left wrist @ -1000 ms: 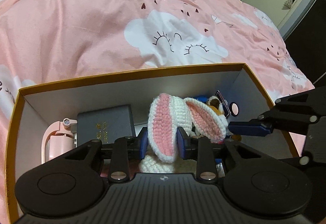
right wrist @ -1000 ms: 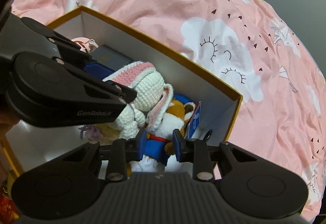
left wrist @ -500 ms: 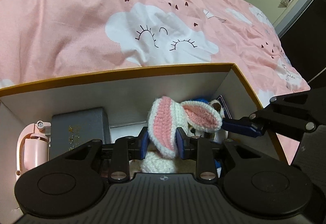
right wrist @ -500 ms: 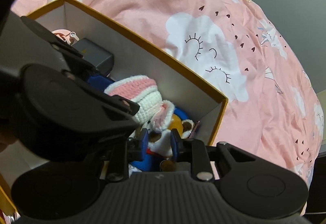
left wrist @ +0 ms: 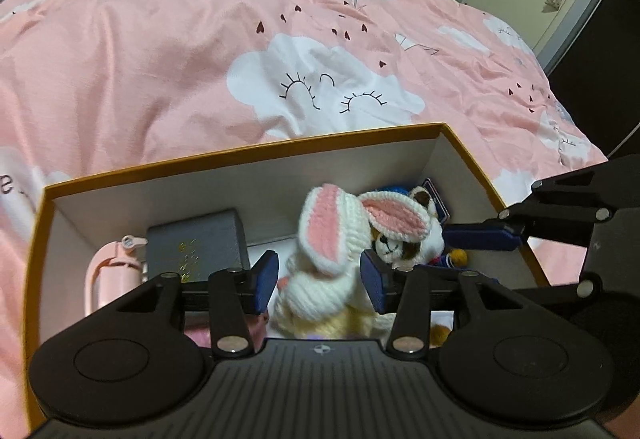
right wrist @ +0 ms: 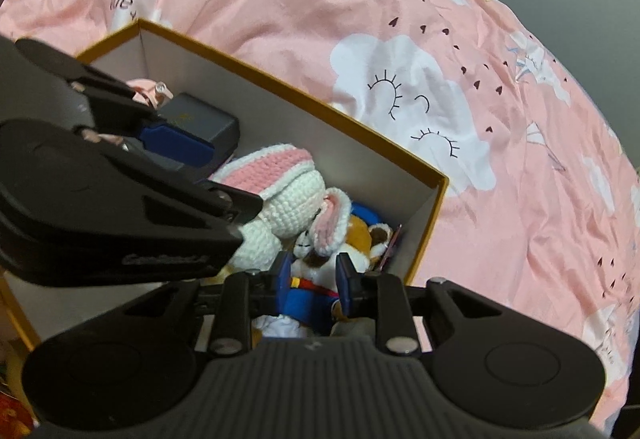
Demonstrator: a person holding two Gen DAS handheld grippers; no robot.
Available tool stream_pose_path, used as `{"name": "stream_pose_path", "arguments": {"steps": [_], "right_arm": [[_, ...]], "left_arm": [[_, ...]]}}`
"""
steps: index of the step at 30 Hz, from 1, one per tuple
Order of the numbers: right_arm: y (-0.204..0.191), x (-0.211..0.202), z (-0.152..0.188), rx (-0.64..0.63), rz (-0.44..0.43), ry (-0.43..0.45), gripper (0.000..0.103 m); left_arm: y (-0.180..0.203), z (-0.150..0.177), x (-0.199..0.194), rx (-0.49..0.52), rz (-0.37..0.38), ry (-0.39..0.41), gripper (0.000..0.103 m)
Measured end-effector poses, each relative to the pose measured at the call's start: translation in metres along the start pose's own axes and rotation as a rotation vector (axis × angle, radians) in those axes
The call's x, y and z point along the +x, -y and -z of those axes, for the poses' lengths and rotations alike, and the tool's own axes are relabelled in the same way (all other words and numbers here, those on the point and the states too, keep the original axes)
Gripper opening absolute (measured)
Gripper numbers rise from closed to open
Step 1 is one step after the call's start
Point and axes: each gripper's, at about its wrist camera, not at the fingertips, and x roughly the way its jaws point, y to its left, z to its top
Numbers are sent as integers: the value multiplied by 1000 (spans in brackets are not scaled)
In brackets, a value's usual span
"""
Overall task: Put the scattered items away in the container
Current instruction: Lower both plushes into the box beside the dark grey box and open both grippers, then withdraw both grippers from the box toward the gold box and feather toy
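The left gripper (left wrist: 319, 281) is opening — its pads, clamped on the crochet rabbit's ear (left wrist: 330, 229) a moment ago, now stand clear, leaving the rabbit in the box's (left wrist: 240, 155) right end; the right gripper (right wrist: 311, 283) pinches the plush dog (right wrist: 320, 279).

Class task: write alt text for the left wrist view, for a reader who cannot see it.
The left hand-held gripper, jaws opening, brackets a white crocheted rabbit with pink ears inside an orange-rimmed white cardboard box on a pink cloud-print duvet.
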Motion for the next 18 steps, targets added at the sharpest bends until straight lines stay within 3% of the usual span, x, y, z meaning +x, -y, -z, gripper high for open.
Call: {"name": "stream_pose_path", "arguments": {"steps": [6, 9, 18], "right_arm": [[-3, -22, 12, 46, -31, 60, 38], [-8, -41, 25, 58, -27, 121, 49], [-35, -96, 64, 68, -79, 273, 55]], "left_arm": [[4, 16, -44, 16, -23, 72, 53], [3, 30, -73, 9, -10, 117, 53], [-3, 90, -138, -8, -15, 201, 53]]}}
